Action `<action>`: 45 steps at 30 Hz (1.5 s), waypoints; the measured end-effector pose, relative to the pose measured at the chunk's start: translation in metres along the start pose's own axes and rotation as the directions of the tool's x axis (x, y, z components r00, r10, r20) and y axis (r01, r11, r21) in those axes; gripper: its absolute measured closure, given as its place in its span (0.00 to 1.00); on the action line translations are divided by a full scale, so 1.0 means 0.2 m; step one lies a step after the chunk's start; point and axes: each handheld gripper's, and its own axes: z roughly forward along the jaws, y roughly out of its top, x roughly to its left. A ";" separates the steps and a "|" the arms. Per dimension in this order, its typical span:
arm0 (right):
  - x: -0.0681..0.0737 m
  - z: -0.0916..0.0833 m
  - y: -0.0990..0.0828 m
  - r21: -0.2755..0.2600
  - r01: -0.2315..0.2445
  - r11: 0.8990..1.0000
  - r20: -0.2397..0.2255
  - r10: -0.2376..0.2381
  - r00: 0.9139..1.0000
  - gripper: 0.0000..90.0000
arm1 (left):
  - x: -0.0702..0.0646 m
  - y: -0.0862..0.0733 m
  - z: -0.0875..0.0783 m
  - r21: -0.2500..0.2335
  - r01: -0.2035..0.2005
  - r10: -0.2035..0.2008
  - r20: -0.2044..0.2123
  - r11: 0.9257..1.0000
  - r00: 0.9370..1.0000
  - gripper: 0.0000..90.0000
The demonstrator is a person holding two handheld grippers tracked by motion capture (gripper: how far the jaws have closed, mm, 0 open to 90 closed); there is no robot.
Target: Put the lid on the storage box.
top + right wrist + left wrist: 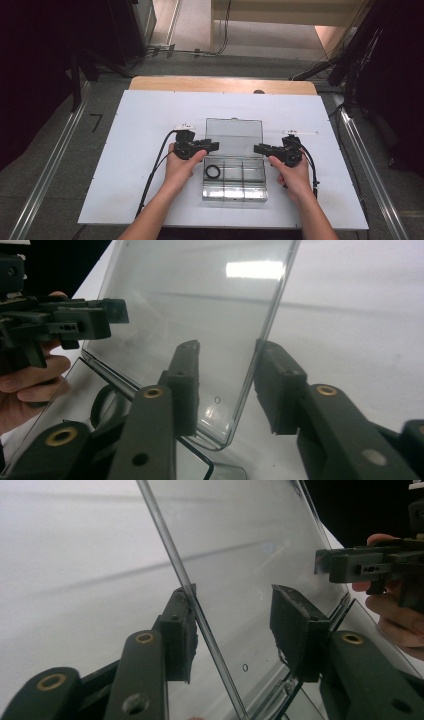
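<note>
While both tongs stand released astride its side edges, the clear, smooth plastic lid (pixel 234 131) stands raised, long axis left-right, above the compartmented box (pixel 234 181).

Your forearms (pixel 150 220) run off the bottom edge of the high view. The black ring (pixel 213 171) in the clear plastic box (pixel 234 187) is too small there to identify; in the right gripper view the ring (pixel 102 402) is half hidden behind your right hand-held gripper (pixel 227 365). Through the raised lid (pixel 250 555) your right hand-held gripper's far end (pixel 350 565) looks hazy, and the hand (pixel 400 615) behind it is cut by the right edge. Lid top cut off by the upper edge in both gripper views. Whether the pads (pixel 182 625) actually press the lid edge, you can't tell. Dark surroundings beyond the desk (pixel 125 150) unreadable.
</note>
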 end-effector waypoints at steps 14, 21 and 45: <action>0.01 -0.08 -0.02 -0.065 0.115 0.991 -0.031 -0.117 0.993 0.84 | -0.03 0.02 -0.07 -0.038 -0.059 0.061 0.042 0.998 0.997 0.75; 0.03 -0.10 -0.03 -0.083 0.202 0.976 -0.009 -0.203 0.979 0.85 | -0.05 0.04 -0.08 -0.047 -0.072 0.075 0.057 0.996 0.996 0.74; 0.11 -0.25 0.01 -0.127 0.291 0.948 0.000 -0.293 0.956 0.65 | -0.17 0.09 -0.18 -0.152 -0.188 0.197 0.047 0.970 0.979 0.70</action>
